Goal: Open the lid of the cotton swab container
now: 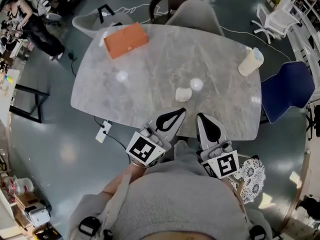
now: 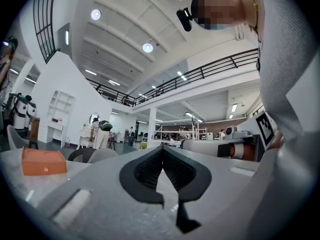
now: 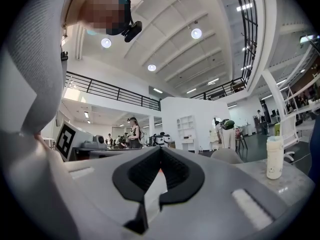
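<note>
**Cotton swab container stands closed at the tabletop's far right, both grippers shut and empty**

Cotton swab container (image 1: pixel 250 62) is a pale, tall cylinder near the far right edge of the grey marbled tabletop (image 1: pixel 150 74). In the head view it looks tilted, but the right gripper view shows it upright (image 3: pixel 274 159) with its light bluish lid (image 3: pixel 274 140) on. Nothing touches it, and it is well apart from both grippers.

The left gripper (image 1: pixel 181 112) and the right gripper (image 1: pixel 201 117) are side by side at the near edge of the tabletop, close to the person's body and pointing away from it. In the left gripper view the two dark fingers (image 2: pixel 145 171) meet at their tips, with nothing between them. The right gripper view shows the same: its fingers (image 3: pixel 182 171) are closed on each other and hold nothing.

A small whitish object (image 1: pixel 183 94) lies on the tabletop just beyond the two grippers; what it is cannot be told. An orange box (image 1: pixel 126 40) lies flat near the far left corner, well apart from the container, and also shows at the left of the left gripper view (image 2: pixel 42 161). A grey chair (image 1: pixel 195 14) is at the far side of the tabletop and a blue chair (image 1: pixel 287 89) at its right. A white power strip (image 1: pixel 103 131) lies on the floor (image 1: pixel 50 134) by the left near edge.
</note>
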The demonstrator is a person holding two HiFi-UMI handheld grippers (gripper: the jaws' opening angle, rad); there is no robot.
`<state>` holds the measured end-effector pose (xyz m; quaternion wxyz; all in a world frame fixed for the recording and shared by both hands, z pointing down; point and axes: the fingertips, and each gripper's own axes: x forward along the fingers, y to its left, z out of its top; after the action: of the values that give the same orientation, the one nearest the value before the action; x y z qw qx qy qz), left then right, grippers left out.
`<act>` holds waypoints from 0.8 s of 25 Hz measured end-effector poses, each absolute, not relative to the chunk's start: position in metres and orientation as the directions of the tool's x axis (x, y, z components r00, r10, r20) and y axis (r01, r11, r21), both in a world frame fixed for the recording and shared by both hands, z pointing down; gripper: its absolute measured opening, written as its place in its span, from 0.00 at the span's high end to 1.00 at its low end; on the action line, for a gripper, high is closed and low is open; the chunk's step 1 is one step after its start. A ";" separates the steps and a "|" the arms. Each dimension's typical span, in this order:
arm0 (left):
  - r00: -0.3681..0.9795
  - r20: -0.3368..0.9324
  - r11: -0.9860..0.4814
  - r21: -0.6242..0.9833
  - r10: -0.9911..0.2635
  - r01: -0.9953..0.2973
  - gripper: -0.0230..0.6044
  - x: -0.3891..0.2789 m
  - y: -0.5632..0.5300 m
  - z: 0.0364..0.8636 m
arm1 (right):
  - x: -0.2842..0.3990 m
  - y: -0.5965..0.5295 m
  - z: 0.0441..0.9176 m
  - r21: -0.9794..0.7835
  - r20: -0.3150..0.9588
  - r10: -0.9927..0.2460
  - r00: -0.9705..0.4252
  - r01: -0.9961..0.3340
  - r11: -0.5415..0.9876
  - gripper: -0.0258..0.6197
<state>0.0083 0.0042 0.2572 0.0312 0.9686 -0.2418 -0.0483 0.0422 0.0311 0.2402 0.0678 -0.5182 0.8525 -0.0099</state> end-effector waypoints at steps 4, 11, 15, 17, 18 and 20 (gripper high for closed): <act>0.869 -0.068 -0.871 0.087 -0.490 -0.484 0.96 0.018 -0.020 0.258 | 0.049 0.006 0.242 -0.113 -0.083 -0.870 -0.486 -0.863 0.493 0.96; 0.848 -0.066 -0.850 0.087 -0.526 -0.520 0.96 0.040 -0.058 0.259 | 0.070 -0.031 0.244 -0.122 -0.083 -0.845 -0.528 -0.837 0.534 0.96; 0.837 -0.076 -0.840 0.078 -0.542 -0.537 0.96 0.049 -0.075 0.257 | 0.079 -0.049 0.246 -0.122 -0.078 -0.833 -0.548 -0.824 0.553 0.96; 0.828 -0.082 -0.832 0.081 -0.554 -0.549 0.96 0.052 -0.082 0.257 | 0.082 -0.055 0.247 -0.122 -0.078 -0.828 -0.556 -0.819 0.561 0.96; 0.825 -0.088 -0.830 0.083 -0.558 -0.552 0.96 0.053 -0.084 0.256 | 0.084 -0.058 0.246 -0.122 -0.079 -0.826 -0.559 -0.817 0.564 0.96; 0.821 -0.107 -0.828 0.086 -0.561 -0.554 0.96 0.057 -0.090 0.251 | 0.088 -0.063 0.246 -0.123 -0.080 -0.823 -0.562 -0.814 0.568 0.96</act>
<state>0.0568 -0.0896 0.2509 0.0254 0.9539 -0.2923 -0.0638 0.0876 -0.0627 0.2458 0.0642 -0.4634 0.8831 -0.0359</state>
